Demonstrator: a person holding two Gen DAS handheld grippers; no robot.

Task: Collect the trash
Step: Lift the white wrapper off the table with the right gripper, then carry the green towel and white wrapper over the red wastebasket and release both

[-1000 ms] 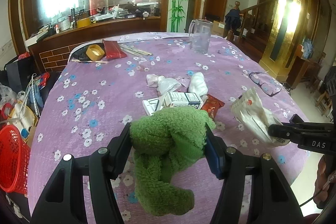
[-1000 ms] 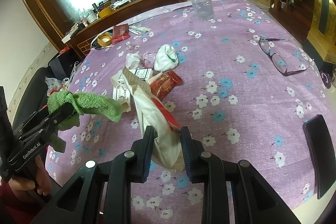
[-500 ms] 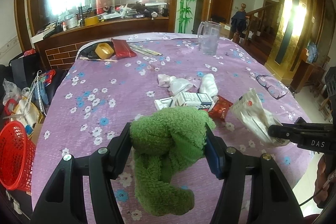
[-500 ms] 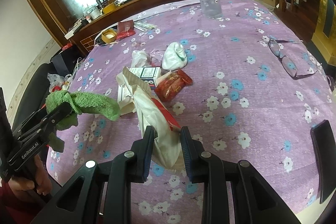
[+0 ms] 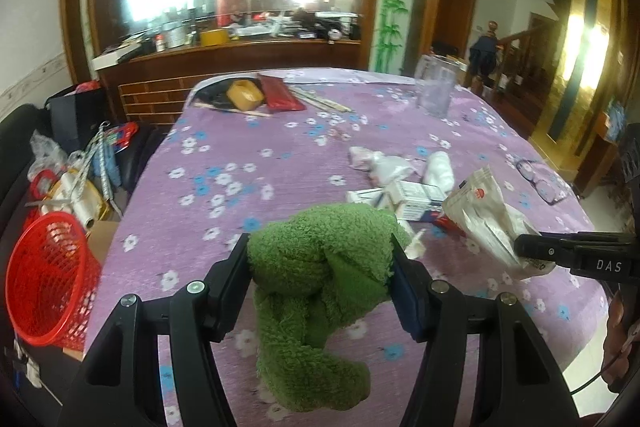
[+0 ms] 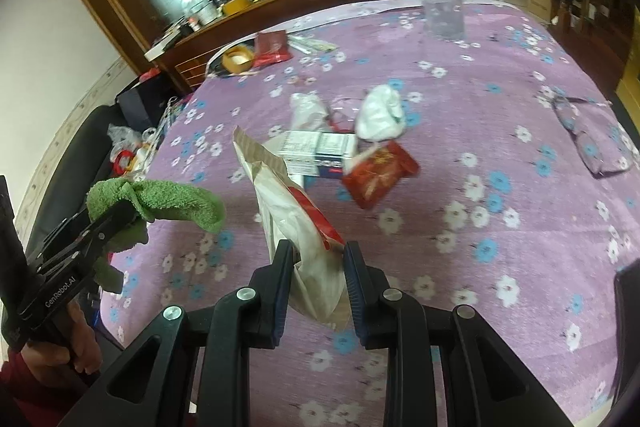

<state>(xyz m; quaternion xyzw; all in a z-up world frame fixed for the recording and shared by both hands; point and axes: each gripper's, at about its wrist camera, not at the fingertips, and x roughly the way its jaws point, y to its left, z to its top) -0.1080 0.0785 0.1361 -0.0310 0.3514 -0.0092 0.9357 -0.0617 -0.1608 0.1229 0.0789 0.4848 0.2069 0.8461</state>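
Our right gripper (image 6: 316, 277) pinches the lower end of a white and red snack bag (image 6: 294, 223), which stands up between the pads and leans away over the table. Our left gripper (image 5: 320, 283) is clamped on a bunched green towel (image 5: 320, 287); its loose end hangs below the fingers above the near edge of the purple flowered tablecloth (image 5: 240, 163).

Just beyond the bag, toward the middle of the table, we count the remaining trash: one red wrapper (image 6: 380, 173), one white and blue carton (image 6: 320, 151), one flat white box (image 5: 362, 195) beside it, one crumpled white tissue wad (image 6: 380, 113), and one clear plastic scrap (image 6: 306, 109). All lie close together, some touching.

Farther out, one pair of glasses (image 6: 592, 139) lies near the right edge, one clear pitcher (image 6: 440, 3) stands at the far edge, and one tape roll (image 5: 244, 95) and one red pouch (image 5: 280, 95) sit at the far left corner. One red basket (image 5: 48, 279) stands on the floor off the left edge.
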